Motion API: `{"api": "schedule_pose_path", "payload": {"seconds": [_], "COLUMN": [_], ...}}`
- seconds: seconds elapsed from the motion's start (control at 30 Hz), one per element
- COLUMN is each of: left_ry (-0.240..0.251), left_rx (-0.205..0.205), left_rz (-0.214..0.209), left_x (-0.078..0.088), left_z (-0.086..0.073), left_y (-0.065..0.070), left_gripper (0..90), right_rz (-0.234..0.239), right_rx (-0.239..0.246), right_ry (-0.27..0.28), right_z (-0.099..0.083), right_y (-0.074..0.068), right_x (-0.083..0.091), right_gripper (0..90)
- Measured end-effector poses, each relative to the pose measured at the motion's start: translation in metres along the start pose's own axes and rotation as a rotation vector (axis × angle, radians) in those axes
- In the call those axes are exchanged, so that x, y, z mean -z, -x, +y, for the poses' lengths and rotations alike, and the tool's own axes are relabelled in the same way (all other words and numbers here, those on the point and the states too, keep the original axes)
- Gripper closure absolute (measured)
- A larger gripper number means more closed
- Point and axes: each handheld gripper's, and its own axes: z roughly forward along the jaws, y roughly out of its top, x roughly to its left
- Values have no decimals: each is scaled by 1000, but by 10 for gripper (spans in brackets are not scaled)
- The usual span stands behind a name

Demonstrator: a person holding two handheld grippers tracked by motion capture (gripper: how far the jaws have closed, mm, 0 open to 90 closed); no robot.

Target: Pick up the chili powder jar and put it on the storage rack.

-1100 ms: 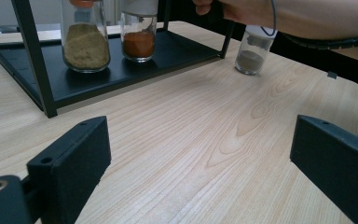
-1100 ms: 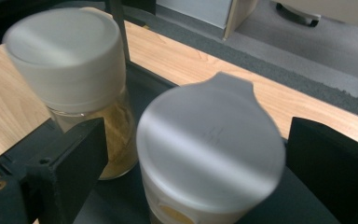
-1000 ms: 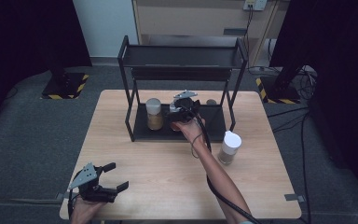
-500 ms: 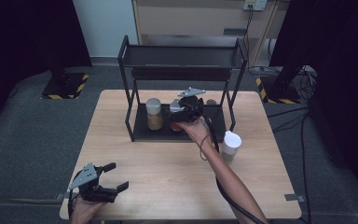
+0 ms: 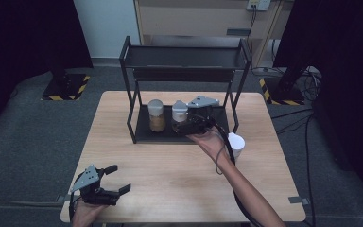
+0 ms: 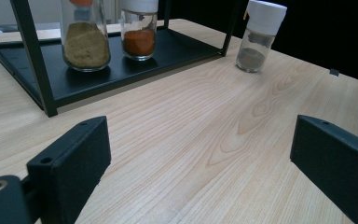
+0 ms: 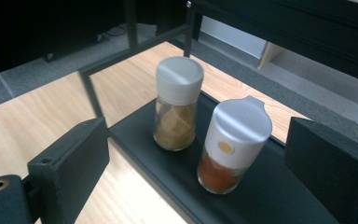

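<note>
A black two-tier rack [image 5: 133, 113] is standing at the 12 o'clock side of the wooden table [image 5: 170, 179]. On its lower shelf two spice jars are being kept side by side: a tan-powder jar [image 5: 156, 115] and, at its 3 o'clock, an orange-powder jar [image 5: 179, 112] with a white flip cap.

The right gripper [image 5: 196, 124] is being held at the shelf's front edge, jaws spread wide and empty, with the orange-powder jar [image 7: 230, 144] lying ahead between them but untouched. It cannot be told whether this jar is being approached or has just been set down.

If a grasp is intended, the jaws are best being centred on the glass body below the cap, well clear of the tan-powder jar [image 7: 177, 102] just beside it, and the rack's upper shelf is being avoided on lifting.

A third jar of grey powder [image 5: 236, 144] is standing on the table at 3 o'clock of the rack.

The left gripper [image 5: 105, 184] is resting released at the table's 7 o'clock corner
</note>
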Motion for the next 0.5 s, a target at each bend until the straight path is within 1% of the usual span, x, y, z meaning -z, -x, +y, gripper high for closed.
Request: {"api": "schedule_pose_path", "payload": {"seconds": [0.1, 0.23, 0.33, 0.5], "left_ry": [0, -1, -2, -3], "left_rx": [-1, -1, -3, -5], "left_rz": [0, 0, 0, 0], "left_x": [0, 0, 0, 0], "left_z": [0, 0, 0, 0], "left_y": [0, 0, 0, 1], "left_gripper": [40, 40, 40, 40], "right_rz": [19, 45, 56, 74], "right_rx": [11, 32, 44, 48], "right_ry": [6, 27, 37, 68], "right_z": [-3, -11, -18, -34], "right_y": [-1, 0, -1, 2], "right_x": [14, 32, 46, 67], "right_gripper": [72, 73, 73, 73]}}
